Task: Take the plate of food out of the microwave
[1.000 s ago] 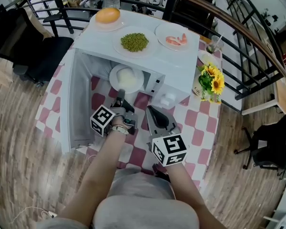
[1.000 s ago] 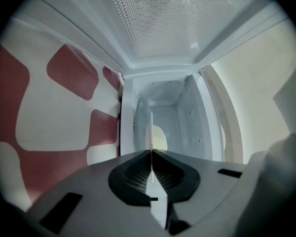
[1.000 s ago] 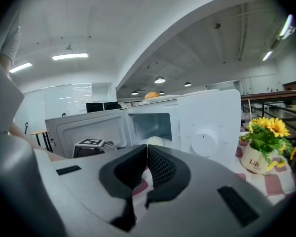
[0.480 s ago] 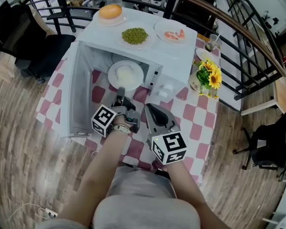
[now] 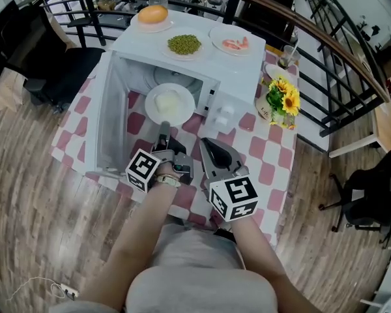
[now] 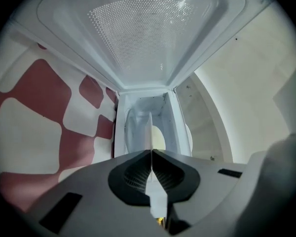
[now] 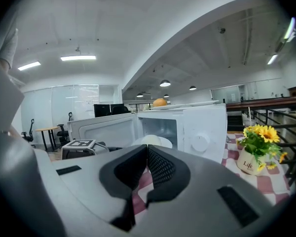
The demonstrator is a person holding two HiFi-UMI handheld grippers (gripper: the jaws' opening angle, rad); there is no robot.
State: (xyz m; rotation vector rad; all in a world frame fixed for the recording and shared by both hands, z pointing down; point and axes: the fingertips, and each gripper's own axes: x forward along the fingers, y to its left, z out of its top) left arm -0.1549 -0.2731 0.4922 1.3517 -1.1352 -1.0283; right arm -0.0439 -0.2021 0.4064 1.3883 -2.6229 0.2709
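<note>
Table [image 5: 274, 168] with a red-and-white checked cloth fills the middle of the head view, and the white microwave [image 5: 202, 64] sits on it with its door [image 5: 111, 129] swung wide open on the person's left. Up on top of it are three dishes: something round and orange [image 5: 153, 15], green peas [image 5: 184, 44] and some pink food [image 5: 233, 42]. A pot of yellow flowers [image 5: 281, 100] stands just right of the microwave.

Compared to a second ago, the plate of food [image 5: 170, 103] has slid further toward the person. Back then a good part of it was tucked under the microwave's roof; now nearly the whole plate pokes out of the opening, over the cloth in front. Both grippers have backed up with it.

The left gripper [image 5: 163, 130] is clamped on the plate's near rim. In the left gripper view the rim runs edge-on right between the jaws, pinched tight, with the pale food just past it. The right gripper [image 5: 206, 143] sits just beside it over the cloth, jaws closed together with nothing in them, touching nothing, pointing at the microwave.
</note>
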